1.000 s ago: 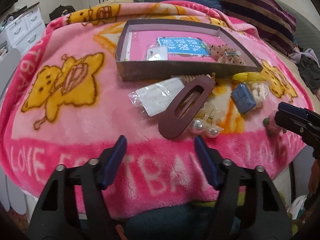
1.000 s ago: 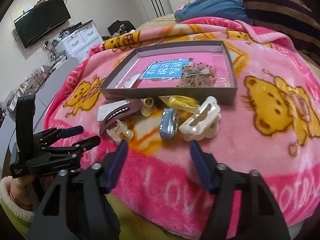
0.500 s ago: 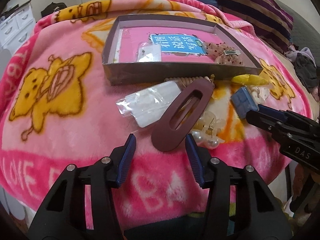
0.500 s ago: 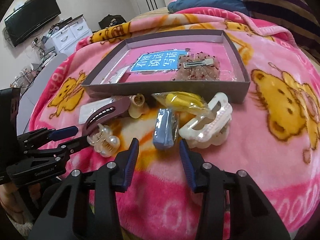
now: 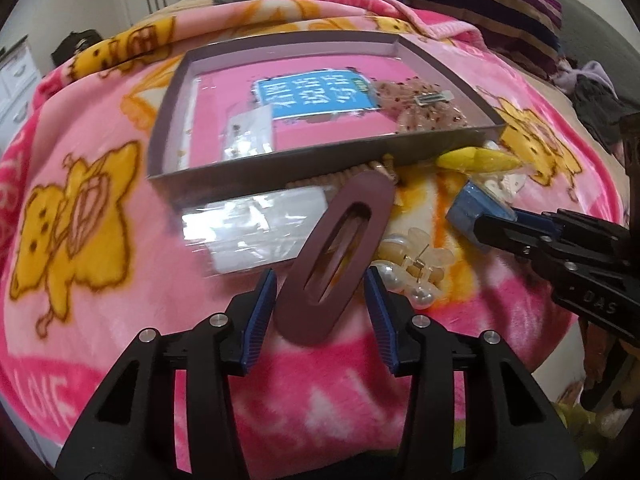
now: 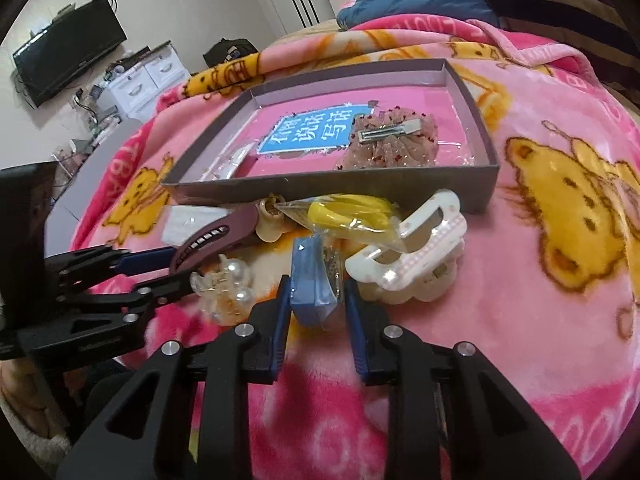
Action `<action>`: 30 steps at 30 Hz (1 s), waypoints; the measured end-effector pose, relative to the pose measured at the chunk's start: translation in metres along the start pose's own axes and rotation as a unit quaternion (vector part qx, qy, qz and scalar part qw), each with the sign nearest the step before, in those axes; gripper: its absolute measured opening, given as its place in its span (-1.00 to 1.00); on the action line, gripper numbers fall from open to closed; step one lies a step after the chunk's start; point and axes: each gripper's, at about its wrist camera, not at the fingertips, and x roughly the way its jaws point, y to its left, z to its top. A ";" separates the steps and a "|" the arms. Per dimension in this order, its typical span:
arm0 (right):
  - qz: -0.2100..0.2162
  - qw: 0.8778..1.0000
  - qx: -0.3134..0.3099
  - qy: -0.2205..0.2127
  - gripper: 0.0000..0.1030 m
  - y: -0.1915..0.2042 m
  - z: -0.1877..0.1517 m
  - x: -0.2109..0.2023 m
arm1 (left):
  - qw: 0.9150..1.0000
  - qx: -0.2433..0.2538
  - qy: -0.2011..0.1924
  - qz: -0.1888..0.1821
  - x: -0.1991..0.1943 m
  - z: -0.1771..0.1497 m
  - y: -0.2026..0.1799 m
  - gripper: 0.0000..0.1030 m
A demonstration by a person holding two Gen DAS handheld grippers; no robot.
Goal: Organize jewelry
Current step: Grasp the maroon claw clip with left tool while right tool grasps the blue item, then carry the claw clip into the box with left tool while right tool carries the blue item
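A maroon oval hair clip lies on the pink blanket in front of a shallow grey box. My left gripper is open, its blue pads on either side of the clip's near end, with gaps showing. A small blue packet stands on edge; my right gripper is open around it, pads close beside it. The maroon clip also shows in the right wrist view, with the left gripper at it. The box holds a blue card and a sparkly hair bow.
Loose pieces lie in front of the box: a clear pearl claw clip, a white claw clip, a yellow bagged item, a beige clip and a clear plastic bag. Pillows lie behind; drawers and a TV stand left.
Both grippers moved forward and narrowed. The left now straddles the maroon clip's near end; the right now straddles the blue packet.
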 end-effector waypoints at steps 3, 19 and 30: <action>0.002 1.000 -0.006 -0.007 -0.52 -0.002 -0.002 -0.010 | 1.000 0.011 0.003 -0.005 0.004 0.003 -0.006 -0.30; 0.030 0.999 0.018 -0.023 -0.53 -0.016 -0.002 -0.044 | 0.999 -0.017 -0.032 -0.006 -0.021 -0.011 0.000 -0.52; 0.029 0.998 0.020 -0.052 -0.53 -0.017 0.002 -0.073 | 0.995 -0.057 -0.083 -0.010 -0.065 -0.016 0.013 -0.52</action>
